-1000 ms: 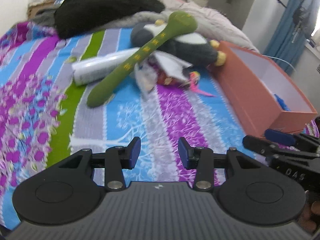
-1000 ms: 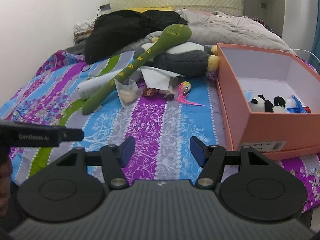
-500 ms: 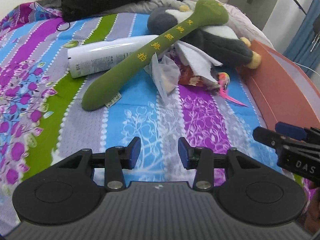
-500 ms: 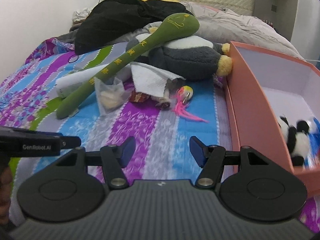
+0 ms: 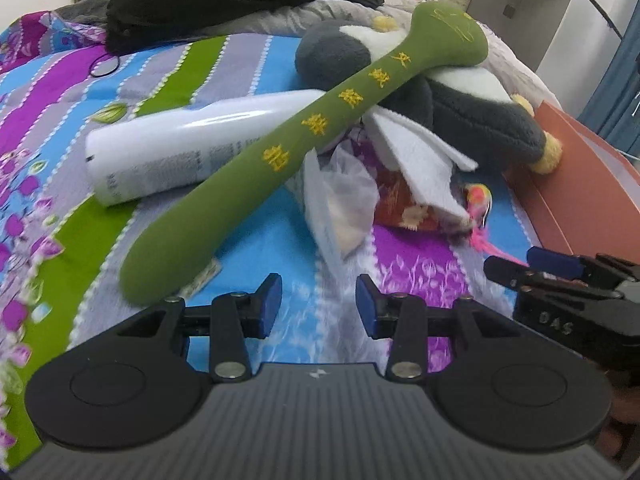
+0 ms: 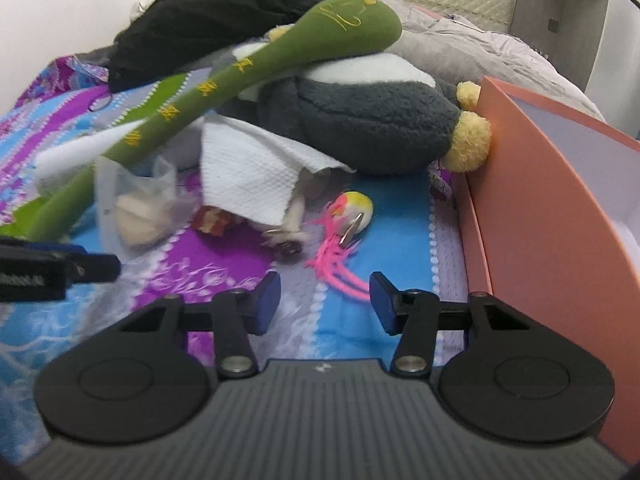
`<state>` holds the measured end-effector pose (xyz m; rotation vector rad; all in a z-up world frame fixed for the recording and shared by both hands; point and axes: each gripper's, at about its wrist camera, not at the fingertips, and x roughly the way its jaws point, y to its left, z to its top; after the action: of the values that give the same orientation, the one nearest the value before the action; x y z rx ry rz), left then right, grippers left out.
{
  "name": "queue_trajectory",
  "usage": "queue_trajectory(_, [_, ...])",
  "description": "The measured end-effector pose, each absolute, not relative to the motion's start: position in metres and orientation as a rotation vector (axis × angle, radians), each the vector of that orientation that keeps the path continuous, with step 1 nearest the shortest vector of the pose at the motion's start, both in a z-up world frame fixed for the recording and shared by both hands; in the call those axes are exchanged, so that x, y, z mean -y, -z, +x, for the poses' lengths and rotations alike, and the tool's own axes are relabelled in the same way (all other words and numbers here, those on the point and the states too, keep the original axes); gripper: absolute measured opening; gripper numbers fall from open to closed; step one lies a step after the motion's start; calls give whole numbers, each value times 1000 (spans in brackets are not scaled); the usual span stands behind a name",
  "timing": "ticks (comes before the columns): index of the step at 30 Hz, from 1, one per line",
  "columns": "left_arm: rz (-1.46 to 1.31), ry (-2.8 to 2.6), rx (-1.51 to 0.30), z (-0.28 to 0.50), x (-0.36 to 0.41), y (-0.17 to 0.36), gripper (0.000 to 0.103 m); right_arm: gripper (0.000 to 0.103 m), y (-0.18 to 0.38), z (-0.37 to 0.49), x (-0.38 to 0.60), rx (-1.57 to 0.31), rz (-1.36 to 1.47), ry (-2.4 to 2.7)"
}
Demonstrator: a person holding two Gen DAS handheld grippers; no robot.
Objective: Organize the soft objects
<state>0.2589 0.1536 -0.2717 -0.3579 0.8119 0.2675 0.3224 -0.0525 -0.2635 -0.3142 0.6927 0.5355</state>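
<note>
**Both tongs close in on the pile beside the box**

Striped bedding carried the whole jumble. From the left wrist, the left tongs (image 5: 318,306) stood parted and empty above the bed (image 5: 60,128), just short of the green plush (image 5: 304,132), which lay slanting across a white bottle (image 5: 192,148) and the grey plush (image 5: 460,108). A clean pick would take the green plush near its low end, clear of the bottle.

From the right wrist, the right tongs (image 6: 324,304) were narrowing with nothing between them, just above a pink feather toy (image 6: 348,224). The box (image 6: 536,200) sat open just to the right, touching the grey plush's yellow foot. Pinching the toy's round body rather than its feathers should hold better.
</note>
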Motion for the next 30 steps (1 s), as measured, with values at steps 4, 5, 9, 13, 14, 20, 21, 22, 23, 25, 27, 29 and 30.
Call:
queue_trajectory(4, [-380, -262, -807, 274, -156, 277, 30, 46, 275, 338, 47, -728, -331, -522])
queue_trajectory(5, [-381, -268, -805, 277, -157, 278, 24, 37, 278, 340, 46, -744, -326, -527])
queue_trajectory(9, [-399, -286, -800, 278, -159, 280, 11, 4, 279, 343, 40, -742, -357, -521])
queue_trajectory(13, [-444, -279, -786, 267, -160, 275, 7, 4, 272, 339, 41, -737, -354, -521])
queue_trajectory(14, [-454, -279, -787, 264, -160, 274, 7, 4, 270, 336, 43, -738, -350, -524])
queue_trajectory(20, [-509, -270, -792, 239, -156, 266, 6, 4, 256, 312, 53, -732, -353, -535])
queue_trajectory(21, [-514, -277, -789, 233, -153, 264, 6, 4, 254, 307, 55, -731, -354, -535])
queue_trajectory(22, [-523, -279, -792, 228, -151, 262, 6, 4, 251, 301, 57, -736, -354, -537])
queue_trajectory(23, [-538, -273, -794, 222, -149, 260, 6, 4, 249, 295, 59, -744, -353, -541])
queue_trajectory(25, [-554, -282, -790, 209, -144, 257, 6, 4, 243, 282, 62, -746, -364, -552])
queue_trajectory(27, [-563, -291, -785, 196, -141, 253, 6, 4, 238, 272, 67, -750, -357, -558])
queue_trajectory(29, [-575, -295, -784, 184, -139, 249, 6, 4, 232, 262, 72, -750, -359, -563])
queue_trajectory(30, [-579, -293, -781, 177, -137, 247, 6, 4, 230, 257, 74, -747, -360, -562])
